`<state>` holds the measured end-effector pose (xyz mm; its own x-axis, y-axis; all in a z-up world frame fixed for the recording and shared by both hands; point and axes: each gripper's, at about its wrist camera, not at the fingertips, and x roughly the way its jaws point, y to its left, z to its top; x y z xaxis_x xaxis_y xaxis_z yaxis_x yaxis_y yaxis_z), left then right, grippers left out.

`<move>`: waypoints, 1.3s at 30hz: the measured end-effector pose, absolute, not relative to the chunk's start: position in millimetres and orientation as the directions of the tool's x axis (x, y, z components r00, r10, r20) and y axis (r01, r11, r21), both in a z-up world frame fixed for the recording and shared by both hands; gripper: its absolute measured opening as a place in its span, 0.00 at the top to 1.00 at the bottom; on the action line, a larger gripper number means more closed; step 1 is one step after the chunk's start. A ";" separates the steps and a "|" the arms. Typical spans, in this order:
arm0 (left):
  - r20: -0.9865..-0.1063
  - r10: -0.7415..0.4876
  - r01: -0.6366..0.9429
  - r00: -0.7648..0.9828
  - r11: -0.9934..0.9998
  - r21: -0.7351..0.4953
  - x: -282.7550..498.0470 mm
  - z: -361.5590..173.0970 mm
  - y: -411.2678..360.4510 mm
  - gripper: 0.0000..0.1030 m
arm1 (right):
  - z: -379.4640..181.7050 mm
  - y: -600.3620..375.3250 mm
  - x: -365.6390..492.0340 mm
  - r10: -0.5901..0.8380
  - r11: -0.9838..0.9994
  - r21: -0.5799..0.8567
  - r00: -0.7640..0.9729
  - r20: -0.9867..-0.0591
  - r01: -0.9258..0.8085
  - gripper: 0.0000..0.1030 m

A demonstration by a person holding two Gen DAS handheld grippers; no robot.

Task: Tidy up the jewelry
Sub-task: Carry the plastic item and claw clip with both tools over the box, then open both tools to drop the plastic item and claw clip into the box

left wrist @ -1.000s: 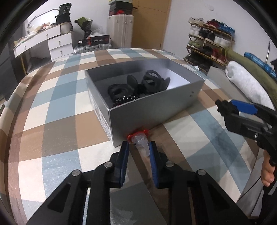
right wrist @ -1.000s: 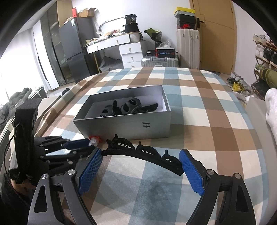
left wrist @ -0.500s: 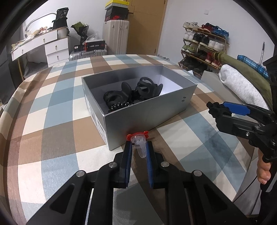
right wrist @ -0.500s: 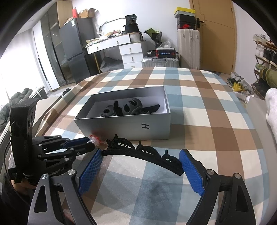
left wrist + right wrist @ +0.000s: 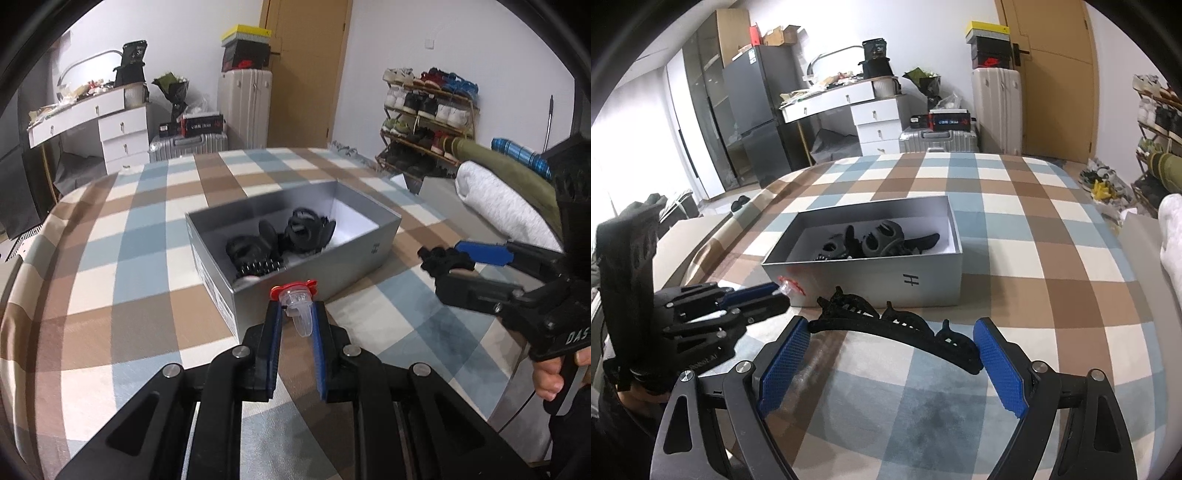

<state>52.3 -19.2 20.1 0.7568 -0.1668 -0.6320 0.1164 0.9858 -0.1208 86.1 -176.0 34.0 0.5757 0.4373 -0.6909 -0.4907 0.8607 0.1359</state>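
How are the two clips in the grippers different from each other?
The clear clip with red trim is small; the black claw clip is long and dark. The left gripper pinches the clear clip narrowly; the right gripper spans the black claw clip end to end. Both sit just short of the grey box.

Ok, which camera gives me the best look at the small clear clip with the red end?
Left wrist view. The clear clip sits centred and close, pinched between the left gripper pads, red end toward the silver box. In the right wrist view the clip is only a small blurred red-and-clear fleck at the left gripper's tip.
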 end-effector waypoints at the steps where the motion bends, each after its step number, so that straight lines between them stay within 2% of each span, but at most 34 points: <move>1: -0.628 -0.167 0.114 0.760 0.986 -0.124 52.2 21.4 -18.5 0.89 | 34.3 -175.7 85.5 0.440 0.860 0.138 0.575 -0.689 -0.492 0.12; 22: -0.578 -0.150 0.075 0.802 0.986 -0.152 68.8 41.6 -6.3 0.89 | 48.1 -164.7 113.4 0.514 0.828 0.216 0.548 -0.659 -0.517 0.12; 34: -0.612 -0.131 0.047 0.780 0.987 -0.152 94.5 30.6 -5.8 0.89 | 36.1 -144.3 147.5 0.532 0.811 0.229 0.515 -0.672 -0.539 0.12; 39: -0.640 -0.131 0.049 0.757 0.988 -0.144 102.2 20.7 -8.1 0.89 | 34.5 -134.7 152.0 0.516 0.810 0.186 0.526 -0.676 -0.556 0.13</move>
<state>102.2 -8.1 20.7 0.7570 -0.1313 -0.6401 0.0493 0.9883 -0.1444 152.0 -134.7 34.5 0.5260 0.5160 -0.6761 -0.5558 0.8103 0.1860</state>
